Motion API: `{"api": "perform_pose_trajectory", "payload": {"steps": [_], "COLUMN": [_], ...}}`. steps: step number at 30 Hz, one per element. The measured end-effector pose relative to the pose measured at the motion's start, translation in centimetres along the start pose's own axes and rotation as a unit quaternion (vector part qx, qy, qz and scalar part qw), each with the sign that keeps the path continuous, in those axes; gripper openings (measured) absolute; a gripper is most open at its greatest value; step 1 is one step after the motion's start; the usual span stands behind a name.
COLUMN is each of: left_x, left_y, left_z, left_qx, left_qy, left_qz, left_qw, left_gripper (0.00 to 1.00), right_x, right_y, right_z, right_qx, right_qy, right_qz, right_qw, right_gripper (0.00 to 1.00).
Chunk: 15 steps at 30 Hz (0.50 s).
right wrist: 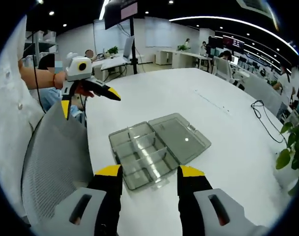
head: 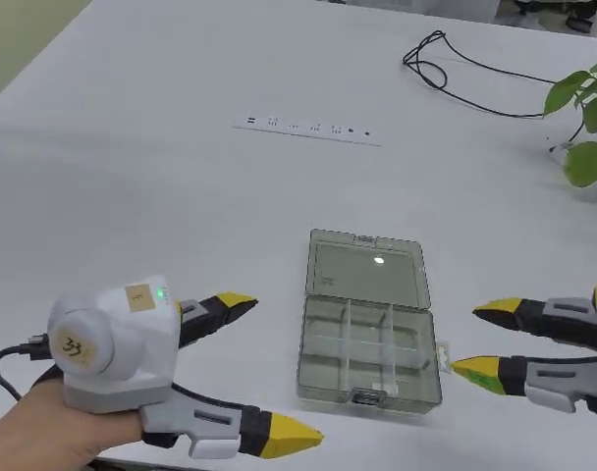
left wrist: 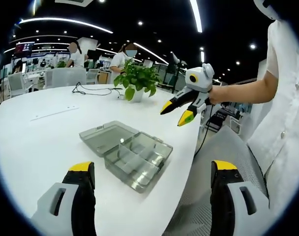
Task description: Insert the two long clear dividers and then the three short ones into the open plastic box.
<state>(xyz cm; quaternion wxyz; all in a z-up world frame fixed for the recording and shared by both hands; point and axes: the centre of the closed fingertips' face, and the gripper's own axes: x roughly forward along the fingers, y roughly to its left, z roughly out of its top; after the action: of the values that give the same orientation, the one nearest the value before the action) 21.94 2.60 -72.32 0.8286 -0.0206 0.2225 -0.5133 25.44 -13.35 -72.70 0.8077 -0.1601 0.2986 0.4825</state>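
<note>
2 claws hang over the white worktop (head: 132, 196), one on each side of the open plastic box (head: 372, 378), and neither touches it. The left claw (head: 284, 368) has its yellow-tipped jaws wide apart and empty. The right claw (head: 465, 340) is parted too, with nothing between its jaws. The box lies near the worktop's front edge, with its lid (head: 367, 270) folded flat on the far side. Clear dividers (head: 349, 334) stand inside the tray and split it into compartments; I cannot tell their exact count.

The head view takes in a white power strip (head: 308, 130), a black cable (head: 456, 78) and a leafy plant (head: 583, 118) farther back. The left gripper view looks across the box (left wrist: 137, 160) to the right claw (left wrist: 170, 118), held in a hand (left wrist: 219, 93) beyond the worktop's edge. A grey mesh chair (left wrist: 223, 142) stands below it. The right gripper view shows the left claw (right wrist: 93, 107) raised above that chair (right wrist: 51, 162).
</note>
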Motion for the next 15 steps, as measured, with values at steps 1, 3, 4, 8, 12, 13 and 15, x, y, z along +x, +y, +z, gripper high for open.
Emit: {"api": "perform_pose_trajectory", "payload": {"steps": [1,3,4,8,12,13,15], "left_x": [0.0,0.0,0.0,0.1,0.0,0.0,0.0], "left_y": [0.0,0.1,0.1,0.1,0.3,0.4,0.5], "left_z": [0.0,0.0,0.0,-0.1,-0.7,-0.8,-0.9], "left_qx": [0.001,0.003,0.005,0.009,0.012,0.013,0.012], "left_qy": [0.001,0.001,0.001,0.006,0.016,0.017,0.019], "left_qz": [0.000,-0.001,-0.001,-0.002,0.000,0.000,0.002], "left_qw": [1.0000,1.0000,1.0000,0.9999,0.9998,0.9998,0.9998], "left_gripper": [1.00,1.00,1.00,1.00,1.00,1.00,1.00], "right_x": [-0.1,-0.4,-0.5,-0.8,-1.0,-1.1,-1.2], "right_y": [0.1,0.2,0.2,0.3,0.4,0.5,0.4], "right_z": [-0.3,-1.0,-1.4,-2.8,-3.4,-3.6,-3.8], "right_qx": [0.003,0.014,0.027,0.045,0.056,0.058,0.060], "right_qy": [0.001,-0.004,-0.005,-0.003,-0.007,-0.008,-0.009], "right_qz": [-0.003,-0.015,-0.019,-0.028,-0.034,-0.035,-0.037], "right_qw": [1.0000,0.9998,0.9994,0.9986,0.9978,0.9977,0.9975], "right_gripper": [0.49,0.52,0.53,0.57,0.63,0.64,0.65]}}
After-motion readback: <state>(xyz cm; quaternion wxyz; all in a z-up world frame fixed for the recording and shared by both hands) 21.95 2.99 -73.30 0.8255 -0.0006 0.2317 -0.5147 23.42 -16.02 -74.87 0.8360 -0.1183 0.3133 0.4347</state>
